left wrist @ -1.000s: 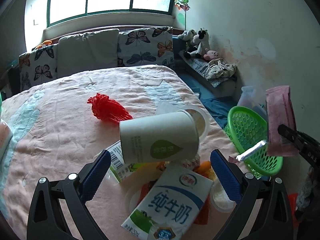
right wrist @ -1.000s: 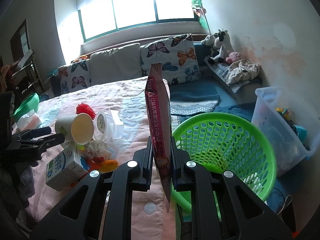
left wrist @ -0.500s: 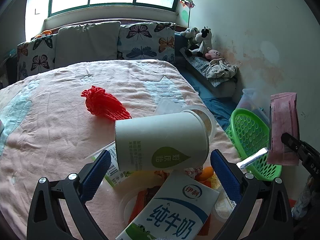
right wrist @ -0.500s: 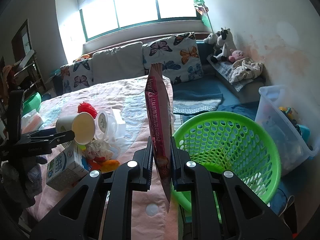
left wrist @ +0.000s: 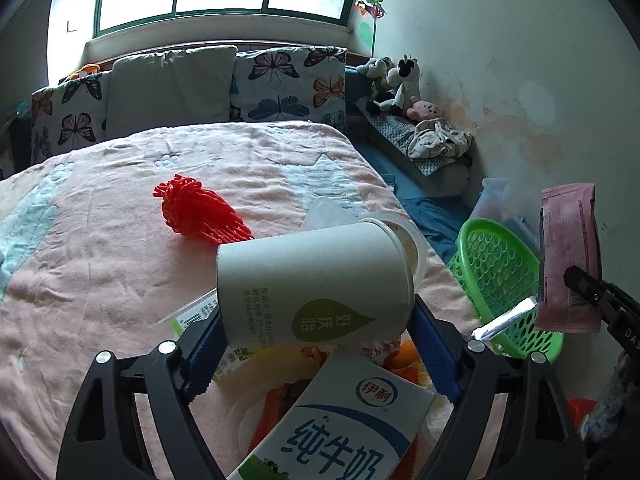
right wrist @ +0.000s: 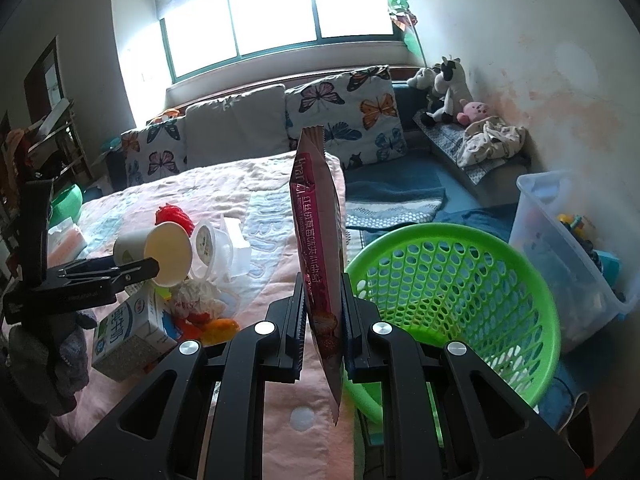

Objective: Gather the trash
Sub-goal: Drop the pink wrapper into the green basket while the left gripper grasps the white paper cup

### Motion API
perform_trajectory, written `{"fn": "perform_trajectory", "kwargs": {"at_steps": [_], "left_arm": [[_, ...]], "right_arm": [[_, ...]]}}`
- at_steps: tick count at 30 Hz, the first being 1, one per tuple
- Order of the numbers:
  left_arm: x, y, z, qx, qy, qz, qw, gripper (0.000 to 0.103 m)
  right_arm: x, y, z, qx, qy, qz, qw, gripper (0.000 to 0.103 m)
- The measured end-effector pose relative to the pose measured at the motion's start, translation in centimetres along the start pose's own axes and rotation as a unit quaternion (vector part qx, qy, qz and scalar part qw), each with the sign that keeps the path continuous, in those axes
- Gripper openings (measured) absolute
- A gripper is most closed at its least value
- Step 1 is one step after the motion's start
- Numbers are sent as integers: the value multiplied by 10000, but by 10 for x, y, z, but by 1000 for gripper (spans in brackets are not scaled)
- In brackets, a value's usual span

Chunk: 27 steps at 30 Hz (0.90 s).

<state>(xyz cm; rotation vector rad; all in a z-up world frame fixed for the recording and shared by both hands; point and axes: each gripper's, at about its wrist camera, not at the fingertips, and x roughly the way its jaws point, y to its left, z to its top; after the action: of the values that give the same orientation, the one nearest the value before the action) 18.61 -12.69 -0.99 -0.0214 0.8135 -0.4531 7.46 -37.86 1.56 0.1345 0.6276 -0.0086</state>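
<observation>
Trash lies in a heap near the edge of the bed [left wrist: 100,240], and both tools are busy with it. The left gripper [left wrist: 316,332] has its blue pads at both ends of the paper cup [left wrist: 316,284], which lies on its side above the milk carton [left wrist: 340,432]; the jaws look pressed on the cup, so I judge the cup is just grasped. The right gripper [right wrist: 323,324] pinches the pink snack wrapper [right wrist: 320,248] upright between its closed fingers, just beside the green basket [right wrist: 480,248] that stands on the floor next to the bed. The step in hand seems to be carrying trash to the basket. The next move probably asks the right gripper to go over the basket opening and spread its jaws, then the left to bring the cup there without crushing it.
</observation>
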Motion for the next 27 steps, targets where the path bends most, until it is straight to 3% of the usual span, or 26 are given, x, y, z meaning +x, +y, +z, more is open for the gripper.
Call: {"fn": "perform_trajectory", "kwargs": {"at_steps": [13,27], "left_arm": [[-29,-9,3,119,-309,-138,9994,81],[-31,-69,20,540,-288,-523,9968,81]], "right_arm": [[-18,-19,4,169,-186,-195,9995,16],[-17,-77,-4,666,-130,-716,9951,16]]}}
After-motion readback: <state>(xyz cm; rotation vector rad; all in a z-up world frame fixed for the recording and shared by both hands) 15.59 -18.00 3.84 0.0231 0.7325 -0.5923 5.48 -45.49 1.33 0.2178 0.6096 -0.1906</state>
